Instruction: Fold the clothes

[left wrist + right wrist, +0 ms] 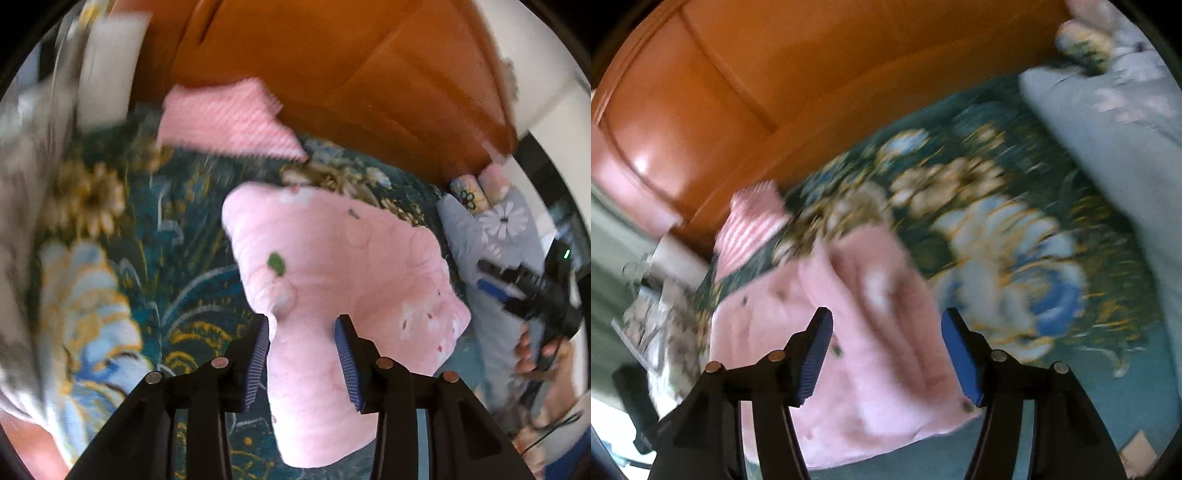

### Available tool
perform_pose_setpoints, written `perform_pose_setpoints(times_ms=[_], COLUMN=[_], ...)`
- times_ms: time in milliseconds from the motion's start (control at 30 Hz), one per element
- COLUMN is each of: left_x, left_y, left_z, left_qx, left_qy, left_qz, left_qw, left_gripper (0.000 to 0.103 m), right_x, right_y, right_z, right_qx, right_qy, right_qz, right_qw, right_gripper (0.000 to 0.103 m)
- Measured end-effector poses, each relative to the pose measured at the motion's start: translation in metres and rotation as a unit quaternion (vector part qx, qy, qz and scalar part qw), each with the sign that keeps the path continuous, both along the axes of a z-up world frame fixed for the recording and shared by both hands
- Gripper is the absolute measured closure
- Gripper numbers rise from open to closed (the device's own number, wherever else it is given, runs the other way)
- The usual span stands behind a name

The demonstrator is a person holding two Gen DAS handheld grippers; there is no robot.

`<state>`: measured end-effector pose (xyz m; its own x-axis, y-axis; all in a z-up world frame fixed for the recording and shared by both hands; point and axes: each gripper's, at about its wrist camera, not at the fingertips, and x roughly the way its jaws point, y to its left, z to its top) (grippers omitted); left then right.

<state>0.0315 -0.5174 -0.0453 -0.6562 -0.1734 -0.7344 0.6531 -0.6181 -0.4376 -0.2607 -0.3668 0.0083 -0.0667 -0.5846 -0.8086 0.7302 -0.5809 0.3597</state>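
A soft, fleecy pink garment (332, 266) with faint pale prints and a small green patch lies crumpled on a teal bedspread (177, 280) woven with gold and pale-blue flowers. From the left wrist view its long axis runs from the lower centre up toward the orange wooden headboard (351, 74), widening into a lumpy, rounded mass at the far end. The left gripper (304, 332) has its ribbed blue pads pressed against a narrow neck of this cloth, clamped on it. The right gripper (886, 328) hangs above the same pink garment (871, 350), its jaws spread wide with nothing between them; that view is blurred. A ribbed, pink-striped folded cloth (225, 118) sits near the headboard, apart from the garment. A grey floral pillow (495, 236) lies at the right
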Motion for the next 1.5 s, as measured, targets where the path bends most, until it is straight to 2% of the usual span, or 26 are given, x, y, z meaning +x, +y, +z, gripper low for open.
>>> perform_pose_setpoints(times_ms=[67, 100, 167, 233, 267, 300, 367, 400, 433, 500, 600, 633, 700, 800, 967, 1000, 1033, 1200, 1367, 1433, 1500], left_x=[-0.012, -0.018, -0.031, -0.041, -0.042, -0.044, -0.045, -0.043, -0.039, -0.029, -0.009, -0.005, 0.001, 0.004, 0.001, 0.001, -0.002, -0.019, -0.027, -0.027, -0.027], left_y=[0.014, 0.022, 0.030, 0.035, 0.034, 0.032, 0.028, 0.030, 0.034, 0.044, 0.065, 0.072, 0.086, 0.103, 0.118, 0.122, 0.127, 0.140, 0.138, 0.134, 0.133], left_z=[0.006, 0.009, 0.002, -0.009, -0.014, -0.021, -0.027, -0.023, -0.017, -0.007, -0.009, -0.013, -0.023, -0.039, -0.053, -0.055, -0.058, -0.075, -0.085, -0.088, -0.092], left_qx=[-0.035, -0.052, -0.061, -0.063, -0.062, -0.057, -0.038, -0.037, -0.046, -0.070, -0.099, -0.108, -0.129, -0.150, -0.142, -0.141, -0.141, -0.147, -0.155, -0.149, -0.145], left_qy=[0.000, 0.000, -0.013, -0.029, -0.036, -0.045, -0.056, -0.053, -0.052, -0.054, -0.069, -0.079, -0.104, -0.113, -0.113, -0.109, -0.109, -0.129, -0.138, -0.140, -0.142], left_qz=[-0.022, -0.033, -0.050, -0.056, -0.051, -0.045, -0.034, -0.029, -0.026, -0.019, 0.012, 0.021, 0.036, 0.046, 0.090, 0.100, 0.102, 0.104, 0.124, 0.134, 0.135], left_qw=[0.9991, 0.9981, 0.9968, 0.9960, 0.9961, 0.9964, 0.9971, 0.9974, 0.9972, 0.9959, 0.9926, 0.9909, 0.9855, 0.9811, 0.9792, 0.9790, 0.9787, 0.9752, 0.9702, 0.9696, 0.9698], left_gripper=[0.061, 0.060, 0.057, 0.056, 0.056, 0.056, 0.056, 0.056, 0.056, 0.056, 0.054, 0.051, 0.050, 0.050, 0.041, 0.033, 0.025, 0.019, 0.015, 0.007, 0.004], right_x=[0.011, 0.022, 0.050, 0.076, 0.079, 0.082, 0.072, 0.065, 0.060, 0.064, 0.079, 0.083, 0.091, 0.102, 0.105, 0.104, 0.104, 0.108, 0.115, 0.118, 0.120], right_y=[0.009, 0.010, 0.005, -0.004, -0.007, -0.010, -0.012, -0.009, -0.004, 0.006, 0.024, 0.030, 0.042, 0.060, 0.068, 0.067, 0.067, 0.065, 0.061, 0.059, 0.057], right_z=[0.011, 0.013, 0.007, -0.009, -0.017, -0.026, -0.047, -0.056, -0.062, -0.059, -0.046, -0.051, -0.061, -0.077, -0.099, -0.102, -0.104, -0.112, -0.114, -0.116, -0.119], right_qx=[-0.035, -0.047, -0.053, -0.026, -0.009, 0.007, 0.026, 0.021, 0.012, -0.010, -0.029, -0.018, 0.005, 0.038, 0.063, 0.064, 0.066, 0.066, 0.048, 0.042, 0.040], right_qy=[0.008, 0.007, 0.001, 0.010, 0.019, 0.026, 0.018, -0.007, -0.035, -0.044, -0.014, -0.003, 0.019, 0.052, 0.088, 0.096, 0.103, 0.152, 0.178, 0.193, 0.203], right_qz=[0.004, 0.023, 0.079, 0.127, 0.130, 0.130, 0.095, 0.063, 0.033, 0.009, 0.010, 0.007, 0.001, -0.007, -0.014, -0.013, -0.013, 0.020, 0.048, 0.050, 0.050], right_qw=[0.999, 0.999, 0.995, 0.992, 0.991, 0.991, 0.995, 0.998, 0.999, 0.999, 0.999, 1.000, 1.000, 0.998, 0.994, 0.993, 0.992, 0.986, 0.982, 0.979, 0.977], right_gripper=[0.041, 0.041, 0.041, 0.041, 0.041, 0.041, 0.041, 0.042, 0.041, 0.041, 0.041, 0.036, 0.023, 0.018, 0.017, 0.014, 0.005, 0.002, 0.001, 0.001, 0.001])
